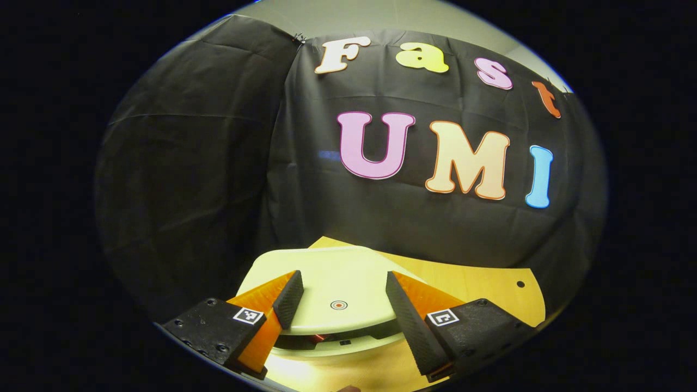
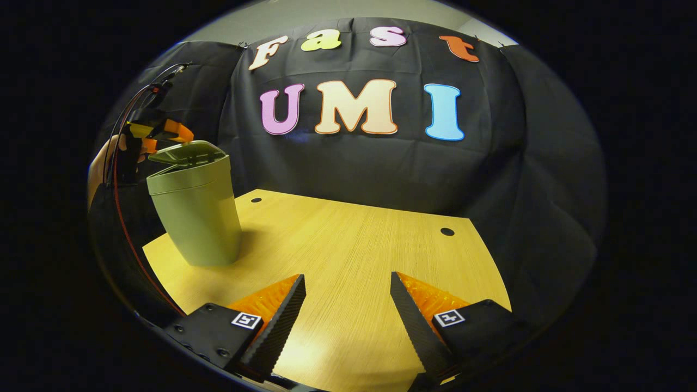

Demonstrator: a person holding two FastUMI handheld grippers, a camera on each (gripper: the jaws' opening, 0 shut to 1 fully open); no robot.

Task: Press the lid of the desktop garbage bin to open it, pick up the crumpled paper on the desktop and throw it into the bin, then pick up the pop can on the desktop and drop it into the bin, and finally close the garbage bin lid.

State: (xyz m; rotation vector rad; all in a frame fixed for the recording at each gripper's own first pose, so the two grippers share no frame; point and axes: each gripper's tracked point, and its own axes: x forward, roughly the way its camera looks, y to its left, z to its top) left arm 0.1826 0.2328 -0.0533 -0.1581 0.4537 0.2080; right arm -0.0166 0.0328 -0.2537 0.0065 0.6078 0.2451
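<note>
In the left gripper view the left tongs (image 1: 338, 296) hang just above the garbage bin (image 1: 326, 348), looking down on its pale green lid (image 1: 337, 277); the two fingers stand well apart, one over each side of the lid, clamped on nothing; whether they touch the lid cannot be told from here. A small round target mark (image 1: 338, 305) sits on the lid between the fingers, near its front edge; under that edge a dark gap shows above the bin's rim, so the lid is tilted and not fully down. Behind the bin a strip of the wooden table (image 1: 479, 283) runs to its far edge, with a small dark hole (image 1: 520, 284) near the far right corner.

The right gripper view gives the side-on picture; the bin (image 2: 197, 215) stands upright near the table's (image 2: 354, 256) left edge, toward the far left corner, its lid (image 2: 185, 151) partly raised and slanted; the left tongs (image 2: 163, 130) are at the lid's top from the left side, held by a hand (image 2: 101, 166), with a red cable (image 2: 122, 218) trailing down past the table's left edge. The right tongs (image 2: 347, 305) hover over the near middle of the table, fingers apart and gripping nothing, well apart from the bin. Two dark holes (image 2: 447, 232) mark the far corners of the table.
</note>
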